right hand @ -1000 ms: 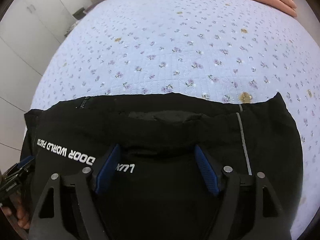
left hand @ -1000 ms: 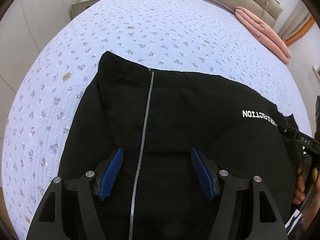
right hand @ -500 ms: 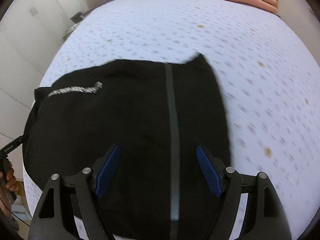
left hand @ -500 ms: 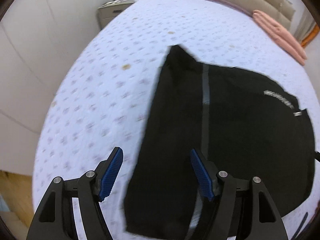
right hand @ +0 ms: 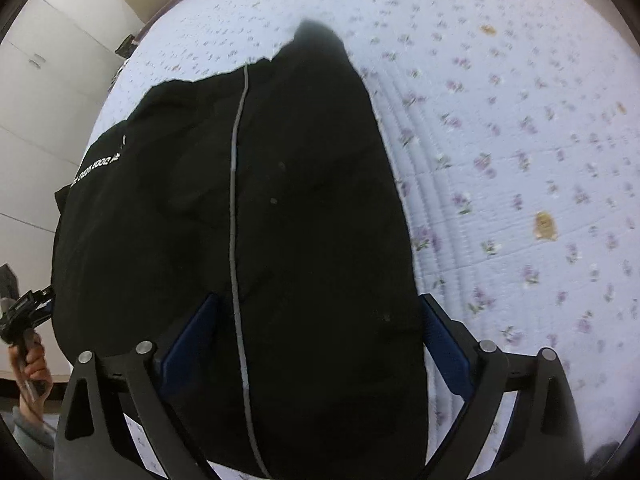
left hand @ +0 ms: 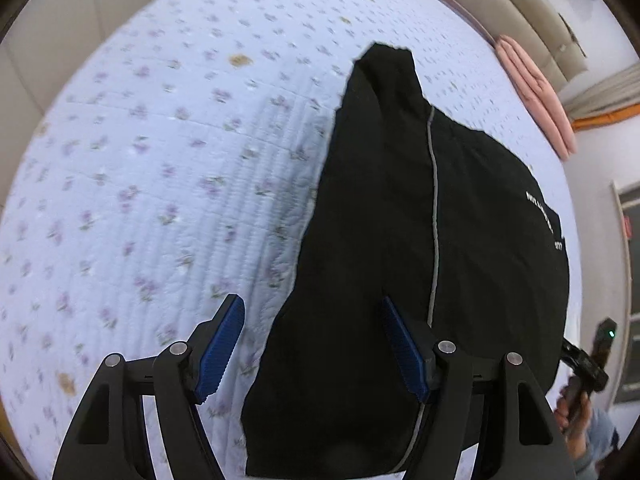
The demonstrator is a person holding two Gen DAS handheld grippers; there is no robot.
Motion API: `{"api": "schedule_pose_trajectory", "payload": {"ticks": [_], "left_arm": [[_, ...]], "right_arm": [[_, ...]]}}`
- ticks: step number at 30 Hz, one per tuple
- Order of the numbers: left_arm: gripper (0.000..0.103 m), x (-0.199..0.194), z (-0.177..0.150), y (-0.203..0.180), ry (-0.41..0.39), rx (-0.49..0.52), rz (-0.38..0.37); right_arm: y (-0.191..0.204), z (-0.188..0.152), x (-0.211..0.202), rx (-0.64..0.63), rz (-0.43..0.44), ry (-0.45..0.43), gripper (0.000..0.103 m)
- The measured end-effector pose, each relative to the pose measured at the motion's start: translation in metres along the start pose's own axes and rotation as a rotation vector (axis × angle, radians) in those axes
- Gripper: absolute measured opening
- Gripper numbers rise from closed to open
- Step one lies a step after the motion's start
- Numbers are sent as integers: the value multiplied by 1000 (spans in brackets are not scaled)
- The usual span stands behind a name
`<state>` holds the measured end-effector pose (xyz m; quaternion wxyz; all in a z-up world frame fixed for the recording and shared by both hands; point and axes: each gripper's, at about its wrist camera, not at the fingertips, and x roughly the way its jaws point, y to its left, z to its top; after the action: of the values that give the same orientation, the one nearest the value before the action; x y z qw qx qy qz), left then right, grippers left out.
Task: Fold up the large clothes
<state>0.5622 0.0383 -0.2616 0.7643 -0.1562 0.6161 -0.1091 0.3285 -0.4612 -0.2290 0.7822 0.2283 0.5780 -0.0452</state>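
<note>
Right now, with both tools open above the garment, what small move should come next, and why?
Probably lower the left tool onto the near left edge of the black fabric garment with the grey stripe and close on it. Both tools are open and hold nothing, and the garment lies in a bulky fold on the floral quilted bedspread.

Soft, even daylight is filling both fisheye views, the bedspread (left hand: pixel 168 184) is smearing with motion blur and bending at the rims, and the black garment (right hand: pixel 304 216) is perhaps losing fold detail.
</note>
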Motion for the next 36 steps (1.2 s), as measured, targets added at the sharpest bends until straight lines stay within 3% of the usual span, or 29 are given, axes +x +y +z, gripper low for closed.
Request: {"api": "schedule_pose_trajectory", "payload": {"ticks": [5, 10, 19, 21, 22, 23, 26, 27, 30, 33, 36], "left_arm": [[74, 20, 10, -5, 36, 32, -53], [84, 45, 20, 5, 102, -65, -183], [88, 69, 38, -10, 110, -64, -206], [82, 65, 36, -15, 91, -46, -186], [62, 64, 36, -22, 81, -30, -207], [54, 63, 37, -27, 78, -24, -228], [43, 58, 35, -48, 39, 55, -147], [41, 55, 34, -51, 28, 60, -140], [31, 40, 30, -58, -24, 55, -148], [28, 23, 25, -69, -76, 55, -154], [25, 1, 17, -74, -121, 50, -186]], "right_arm": [[-10, 8, 22, 48, 110, 41, 102], [-6, 19, 31, 46, 134, 30, 103], [-11, 24, 28, 23, 178, 24, 102], [-8, 22, 26, 14, 178, 12, 96], [-9, 20, 24, 12, 186, 6, 94], [-8, 18, 22, 9, 194, 1, 89], [-13, 13, 15, 20, 214, -14, 75], [-14, 13, 14, 45, 229, -19, 64], [-23, 9, 5, 96, 277, -39, 46], [-6, 5, -10, 3, 220, -65, 38], [1, 2, -29, -45, 223, -93, 34]]}}
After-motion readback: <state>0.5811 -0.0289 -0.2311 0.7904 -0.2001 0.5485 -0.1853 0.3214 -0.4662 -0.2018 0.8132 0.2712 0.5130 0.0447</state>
